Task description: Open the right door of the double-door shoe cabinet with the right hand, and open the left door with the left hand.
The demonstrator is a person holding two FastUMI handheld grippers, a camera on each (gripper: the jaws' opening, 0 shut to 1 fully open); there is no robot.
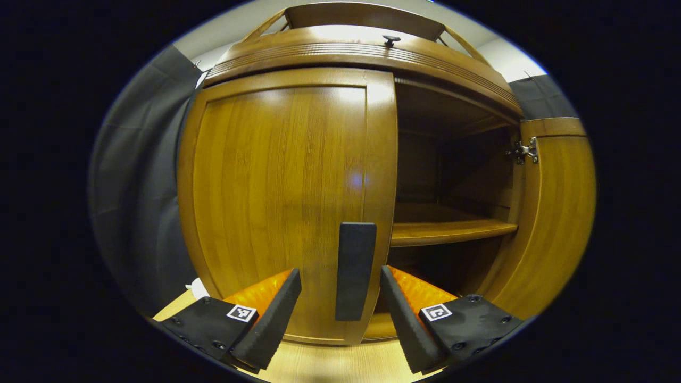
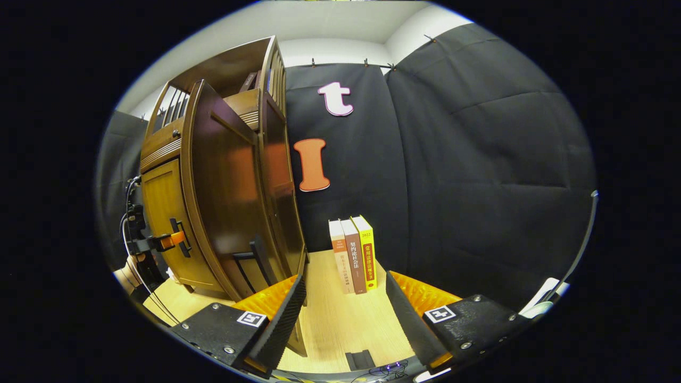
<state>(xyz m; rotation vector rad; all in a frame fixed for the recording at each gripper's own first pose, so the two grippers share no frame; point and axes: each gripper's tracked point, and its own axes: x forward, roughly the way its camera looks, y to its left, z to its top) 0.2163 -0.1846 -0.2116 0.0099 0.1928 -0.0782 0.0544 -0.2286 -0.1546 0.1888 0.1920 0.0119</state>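
Note:
The wooden shoe cabinet [image 1: 351, 50] stands right in front of the left gripper view. Its left door [image 1: 276, 191] is closed, and its dark upright handle [image 1: 355, 271] sits between the fingers of my left gripper [image 1: 340, 314], which is open with neither finger pressing on it. The right door [image 1: 556, 213] hangs swung out, baring a shelf [image 1: 452, 231]. In the right gripper view the open right door [image 2: 223, 197] stands edge-on with its handle [image 2: 258, 263] just left of my right gripper [image 2: 346, 319], open and holding nothing. The left gripper [image 2: 170, 240] is seen at the left door's handle [image 2: 183, 236].
Three upright books [image 2: 354, 255] stand on the light wooden tabletop [image 2: 340, 319] against the black cloth wall, right of the cabinet. A hand [image 2: 130, 274] with cables holds the left gripper. A small dark object [image 2: 360, 359] lies at the table's near edge.

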